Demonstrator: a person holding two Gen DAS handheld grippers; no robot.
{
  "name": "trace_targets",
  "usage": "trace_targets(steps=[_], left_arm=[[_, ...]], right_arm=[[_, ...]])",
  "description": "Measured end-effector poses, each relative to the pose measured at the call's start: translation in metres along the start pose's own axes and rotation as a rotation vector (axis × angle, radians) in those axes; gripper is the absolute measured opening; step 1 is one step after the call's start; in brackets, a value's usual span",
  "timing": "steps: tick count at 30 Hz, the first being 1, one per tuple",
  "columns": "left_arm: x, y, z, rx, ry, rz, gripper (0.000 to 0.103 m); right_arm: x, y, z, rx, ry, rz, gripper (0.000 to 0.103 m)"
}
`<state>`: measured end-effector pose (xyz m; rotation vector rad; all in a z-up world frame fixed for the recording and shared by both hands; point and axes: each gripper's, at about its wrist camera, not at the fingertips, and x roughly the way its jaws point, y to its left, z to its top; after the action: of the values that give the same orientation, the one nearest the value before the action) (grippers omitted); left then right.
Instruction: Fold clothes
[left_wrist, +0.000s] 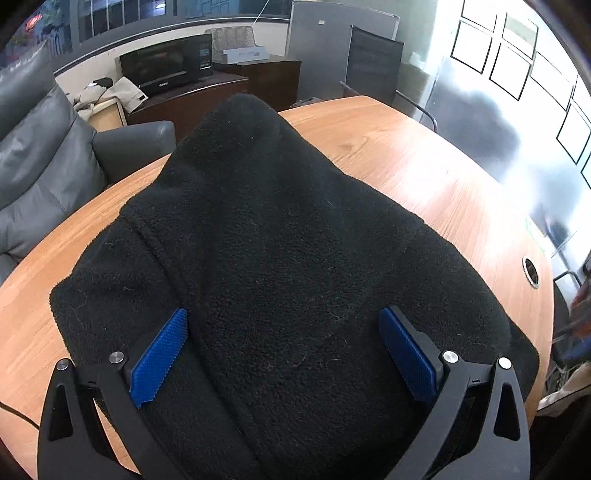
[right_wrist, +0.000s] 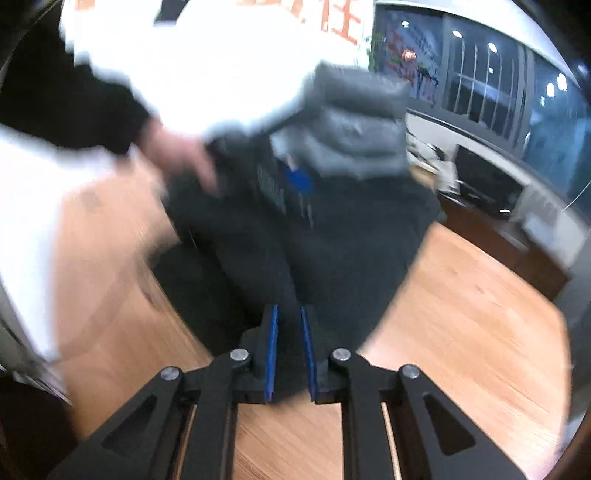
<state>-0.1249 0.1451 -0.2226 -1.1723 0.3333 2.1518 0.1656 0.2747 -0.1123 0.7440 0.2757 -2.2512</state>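
Note:
A black fleece garment (left_wrist: 288, 258) lies spread on the wooden table (left_wrist: 424, 173). My left gripper (left_wrist: 284, 321) is open, its blue pads just above the fleece near its front part, one on each side of a seam. In the blurred right wrist view, my right gripper (right_wrist: 288, 314) has its blue pads close together on an edge of the black garment (right_wrist: 332, 251). The person's hand (right_wrist: 181, 158) with the other gripper shows beyond it.
A grey leather sofa (left_wrist: 40, 158) stands left of the table. A microwave (left_wrist: 166, 64) sits on a dark cabinet behind. An office chair (left_wrist: 373, 64) stands at the far side. A cable hole (left_wrist: 531, 271) is in the table at right.

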Motion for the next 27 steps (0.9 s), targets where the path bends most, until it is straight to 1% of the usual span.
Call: trace_targets(steps=[1, 2, 3, 4, 5, 7, 8, 9, 10, 12, 13, 14, 15, 17, 18, 19, 20, 21, 22, 24, 27], left_arm=[[-0.001, 0.000, 0.000, -0.005, 0.001, -0.006, 0.103], [-0.002, 0.002, 0.001, -0.017, 0.001, -0.017, 0.103], [-0.003, 0.005, 0.001, -0.032, 0.001, -0.031, 0.103], [-0.004, 0.007, 0.002, -0.043, 0.003, -0.043, 0.103], [-0.006, 0.009, 0.003, -0.053, 0.005, -0.055, 0.103], [-0.011, 0.011, 0.004, -0.059, 0.012, -0.071, 0.103], [-0.012, 0.009, 0.004, -0.044, 0.019, -0.071, 0.103], [-0.015, 0.006, 0.003, -0.028, 0.027, -0.073, 0.103], [-0.017, 0.004, 0.001, -0.011, 0.037, -0.076, 0.103], [-0.030, -0.008, 0.002, 0.037, 0.030, -0.096, 0.103], [-0.038, -0.015, 0.002, 0.063, 0.023, -0.108, 0.103], [-0.045, -0.022, 0.003, 0.089, 0.016, -0.120, 0.103], [-0.053, -0.029, 0.003, 0.115, 0.009, -0.132, 0.103], [-0.066, -0.043, 0.003, 0.183, -0.011, -0.157, 0.103], [-0.065, -0.051, -0.001, 0.229, -0.013, -0.164, 0.103], [-0.056, -0.056, -0.008, 0.260, 0.025, -0.160, 0.103], [-0.043, -0.059, -0.016, 0.283, 0.083, -0.150, 0.103], [-0.031, -0.061, -0.025, 0.306, 0.126, -0.135, 0.103], [-0.029, -0.061, -0.029, 0.317, 0.137, -0.121, 0.103], [-0.035, -0.063, -0.030, 0.323, 0.133, -0.099, 0.103], [-0.043, -0.065, -0.032, 0.332, 0.127, -0.067, 0.103]], right_arm=[[-0.006, -0.005, 0.015, 0.021, -0.049, 0.047, 0.018], [0.000, -0.010, 0.027, 0.037, -0.060, 0.077, 0.030], [0.016, -0.015, 0.038, 0.053, -0.036, 0.095, 0.042], [0.037, -0.020, 0.044, 0.072, 0.009, 0.117, 0.043], [0.060, -0.025, 0.042, 0.095, 0.067, 0.149, 0.043], [0.094, -0.025, 0.022, 0.154, 0.207, 0.234, 0.043], [0.101, -0.016, 0.007, 0.155, 0.262, 0.269, 0.043], [0.103, -0.008, -0.003, 0.131, 0.288, 0.289, 0.045], [0.097, -0.002, -0.008, 0.107, 0.282, 0.288, 0.045], [0.083, 0.002, -0.015, 0.124, 0.286, 0.299, 0.044], [0.078, 0.002, -0.016, 0.132, 0.290, 0.301, 0.043], [0.070, 0.000, -0.015, 0.131, 0.284, 0.291, 0.037], [0.059, -0.006, -0.011, 0.139, 0.258, 0.276, 0.033], [0.036, -0.026, 0.000, 0.189, 0.159, 0.246, 0.033], [0.030, -0.035, 0.003, 0.208, 0.129, 0.222, 0.033], [0.033, -0.043, 0.003, 0.219, 0.139, 0.205, 0.033], [0.045, -0.047, -0.002, 0.212, 0.198, 0.189, 0.033], [0.055, -0.044, -0.011, 0.175, 0.254, 0.172, 0.033], [0.058, -0.036, -0.020, 0.117, 0.271, 0.161, 0.034], [0.062, -0.021, -0.036, 0.018, 0.304, 0.135, 0.034], [0.057, -0.018, -0.047, 0.012, 0.330, 0.087, 0.031]])
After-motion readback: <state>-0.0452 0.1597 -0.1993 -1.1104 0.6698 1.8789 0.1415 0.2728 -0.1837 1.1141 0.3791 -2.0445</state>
